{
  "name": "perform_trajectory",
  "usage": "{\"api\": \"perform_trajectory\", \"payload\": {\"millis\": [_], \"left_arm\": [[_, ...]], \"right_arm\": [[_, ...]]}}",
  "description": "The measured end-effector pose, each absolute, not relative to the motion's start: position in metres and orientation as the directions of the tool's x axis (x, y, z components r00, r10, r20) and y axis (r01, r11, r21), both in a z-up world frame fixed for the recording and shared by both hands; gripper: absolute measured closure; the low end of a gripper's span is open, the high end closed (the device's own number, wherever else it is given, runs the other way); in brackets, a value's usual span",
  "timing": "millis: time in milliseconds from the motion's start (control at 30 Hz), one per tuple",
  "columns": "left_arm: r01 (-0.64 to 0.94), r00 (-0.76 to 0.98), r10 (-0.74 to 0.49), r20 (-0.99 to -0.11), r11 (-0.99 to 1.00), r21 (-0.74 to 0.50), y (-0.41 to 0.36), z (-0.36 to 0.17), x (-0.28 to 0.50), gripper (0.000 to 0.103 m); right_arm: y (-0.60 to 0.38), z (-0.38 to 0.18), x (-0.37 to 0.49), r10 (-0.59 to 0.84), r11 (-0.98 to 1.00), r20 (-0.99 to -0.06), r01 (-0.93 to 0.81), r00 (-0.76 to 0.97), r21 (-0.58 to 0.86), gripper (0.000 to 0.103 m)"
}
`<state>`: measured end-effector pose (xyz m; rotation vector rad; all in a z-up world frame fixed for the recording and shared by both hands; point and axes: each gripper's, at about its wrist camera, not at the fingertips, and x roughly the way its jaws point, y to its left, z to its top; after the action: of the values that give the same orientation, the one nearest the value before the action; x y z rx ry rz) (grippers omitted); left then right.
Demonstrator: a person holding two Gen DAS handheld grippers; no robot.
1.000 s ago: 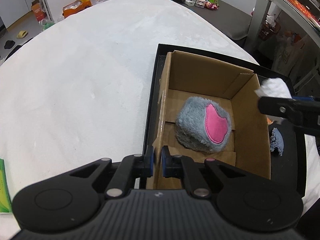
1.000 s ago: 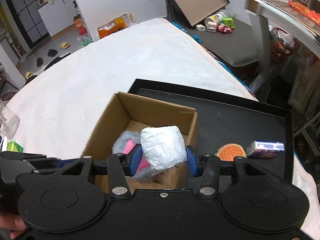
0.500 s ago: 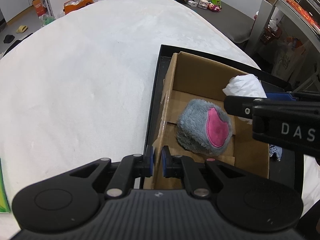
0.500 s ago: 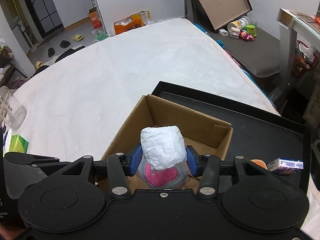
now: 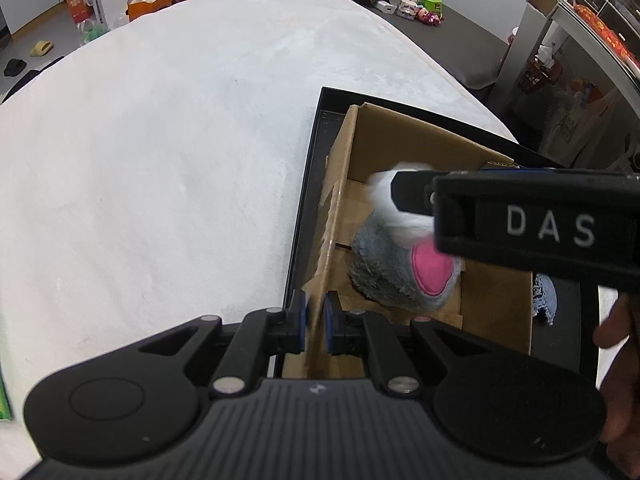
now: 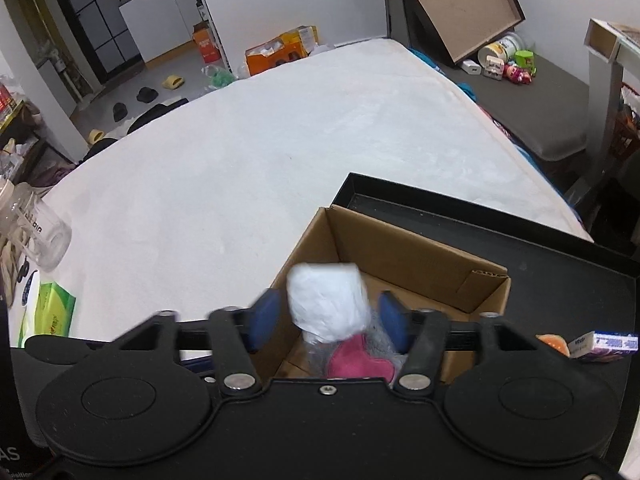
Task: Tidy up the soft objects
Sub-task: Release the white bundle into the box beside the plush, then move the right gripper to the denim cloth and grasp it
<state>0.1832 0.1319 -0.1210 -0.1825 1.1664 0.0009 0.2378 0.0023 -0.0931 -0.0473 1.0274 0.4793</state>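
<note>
**Supervisor:** Where are we with the soft things?

**Me:** Starting from the biggest piece: the black tray [image 6: 540, 248] sits on the white bed cover [image 6: 280, 152], and the cardboard box [image 6: 408, 256] stands inside the tray at its left end. I have the left gripper [image 5: 314, 322] clamped tight on the near left wall of the box, steadying it.

**Supervisor:** And what's inside?

**Me:** One grey plush toy with a pink patch [image 5: 404, 276] already lies on the box floor, so I count that one done. Right above it is the white crumpled bundle [image 6: 328, 300], which I'm dropping now. The right gripper [image 6: 328, 318] is over the box and its jaws are opening; in its own camera the blue pads stand clear of the bundle on both sides, so it is loose and blurred, about to land on or beside the plush.

**Supervisor:** What's left?

**Me:** On the tray to the right of the box I can see an orange round thing [image 6: 554, 344], partly hidden, and a small printed carton [image 6: 604, 345] touching or just beside it. The left camera also shows a blue fuzzy scrap [image 5: 544, 298] close to the box's right wall. I judge the orange one and the blue scrap to be soft and still to go; the carton looks stiff, so probably not. Roughly halfway, I'd say.
</note>
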Motion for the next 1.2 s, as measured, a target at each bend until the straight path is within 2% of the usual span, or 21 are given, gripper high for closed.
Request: {"api": "perform_trajectory", "payload": {"millis": [67, 367, 600, 700, 767, 833, 900, 1033, 1200], "left_arm": [[-0.091, 0.394, -0.088, -0.915, 0.987, -0.134, 0.13, -0.12, 0.183, 0.095], [-0.084, 0.369, -0.045, -0.928, 0.993, -0.082, 0.119, -0.125, 0.183, 0.095], [-0.088, 0.345, -0.002, -0.939, 0.996, -0.034, 0.114, -0.123, 0.183, 0.09], [-0.102, 0.333, 0.01, -0.943, 0.994, -0.026, 0.114, -0.123, 0.184, 0.083], [-0.106, 0.336, 0.027, -0.941, 0.994, -0.009, 0.113, -0.121, 0.183, 0.072], [-0.107, 0.339, 0.044, -0.94, 0.994, 0.008, 0.11, -0.119, 0.182, 0.054], [-0.105, 0.344, 0.055, -0.937, 0.994, 0.019, 0.107, -0.117, 0.182, 0.047], [-0.098, 0.343, 0.078, -0.936, 0.994, 0.047, 0.099, -0.116, 0.182, 0.038], [-0.095, 0.333, 0.099, -0.938, 0.993, 0.071, 0.091, -0.117, 0.184, 0.035]], "right_arm": [[0.0, -0.094, 0.236, 0.352, 0.9, -0.832, -0.399, 0.429, 0.175, 0.029], [-0.029, -0.096, 0.223, 0.343, 0.91, -0.847, -0.368, 0.407, 0.191, 0.029], [-0.049, -0.1, 0.212, 0.329, 0.92, -0.85, -0.342, 0.413, 0.19, 0.027], [-0.061, -0.102, 0.209, 0.319, 0.927, -0.85, -0.323, 0.418, 0.189, 0.026], [-0.07, -0.105, 0.208, 0.315, 0.932, -0.852, -0.305, 0.419, 0.195, 0.025], [-0.079, -0.107, 0.208, 0.315, 0.936, -0.852, -0.286, 0.418, 0.206, 0.025], [-0.089, -0.109, 0.207, 0.316, 0.939, -0.85, -0.264, 0.421, 0.218, 0.024], [-0.107, -0.113, 0.205, 0.308, 0.945, -0.85, -0.241, 0.428, 0.221, 0.021], [-0.13, -0.122, 0.204, 0.301, 0.95, -0.853, -0.209, 0.426, 0.231, 0.021]]}}
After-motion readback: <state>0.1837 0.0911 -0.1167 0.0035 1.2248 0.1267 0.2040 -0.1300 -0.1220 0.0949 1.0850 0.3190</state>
